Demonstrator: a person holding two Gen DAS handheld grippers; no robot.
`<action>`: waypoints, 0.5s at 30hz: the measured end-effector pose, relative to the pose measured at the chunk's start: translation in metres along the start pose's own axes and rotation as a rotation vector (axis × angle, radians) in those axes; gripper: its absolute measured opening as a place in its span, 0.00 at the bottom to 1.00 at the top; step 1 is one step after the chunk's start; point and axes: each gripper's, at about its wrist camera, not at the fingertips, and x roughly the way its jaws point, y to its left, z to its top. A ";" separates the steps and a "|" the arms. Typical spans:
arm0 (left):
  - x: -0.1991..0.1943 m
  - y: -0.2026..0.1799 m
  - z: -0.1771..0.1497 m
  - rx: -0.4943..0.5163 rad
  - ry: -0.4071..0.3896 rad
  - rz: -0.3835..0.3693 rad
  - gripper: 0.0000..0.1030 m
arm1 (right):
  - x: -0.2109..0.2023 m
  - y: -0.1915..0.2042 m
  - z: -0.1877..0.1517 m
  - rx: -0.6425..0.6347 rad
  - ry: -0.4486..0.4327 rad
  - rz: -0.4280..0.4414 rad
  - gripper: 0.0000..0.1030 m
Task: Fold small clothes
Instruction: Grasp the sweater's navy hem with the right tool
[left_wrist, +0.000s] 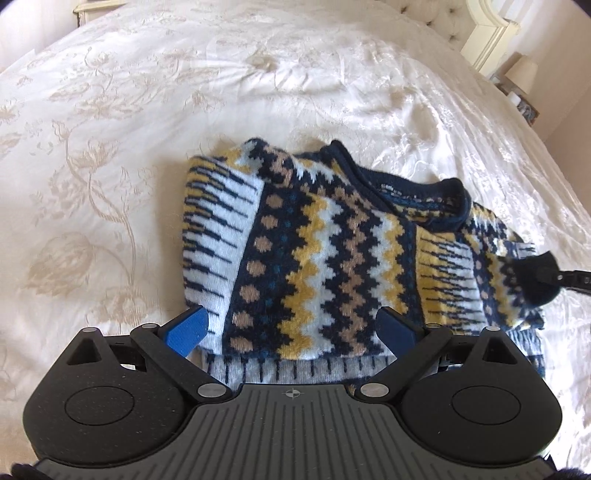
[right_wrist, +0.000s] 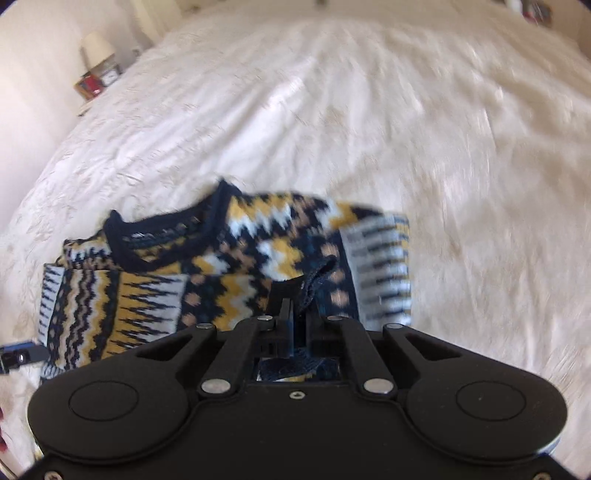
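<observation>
A small knitted sweater in navy, yellow, white and tan zigzags lies partly folded on the cream bedspread. Its navy neckline points away from me. My left gripper hovers open at the sweater's near hem, its blue pads spread wide on either side of the knit and gripping nothing. My right gripper is shut on a navy edge of the sweater, which bunches up between its fingers. From the left wrist view this gripper shows as a dark shape at the sweater's right side.
The bedspread stretches far beyond the sweater on all sides. A cream headboard and a bedside lamp stand at the far right. The lamp and a cluttered nightstand appear at the right wrist view's upper left.
</observation>
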 end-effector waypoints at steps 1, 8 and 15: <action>0.000 -0.001 0.002 0.004 -0.008 0.001 0.96 | -0.006 0.003 0.003 -0.029 -0.022 -0.019 0.12; 0.024 0.002 0.012 -0.001 0.009 0.066 0.96 | 0.030 -0.011 0.002 -0.038 0.075 -0.106 0.12; 0.046 0.028 0.010 -0.060 0.091 0.078 0.96 | 0.042 -0.010 -0.011 -0.032 0.102 -0.152 0.19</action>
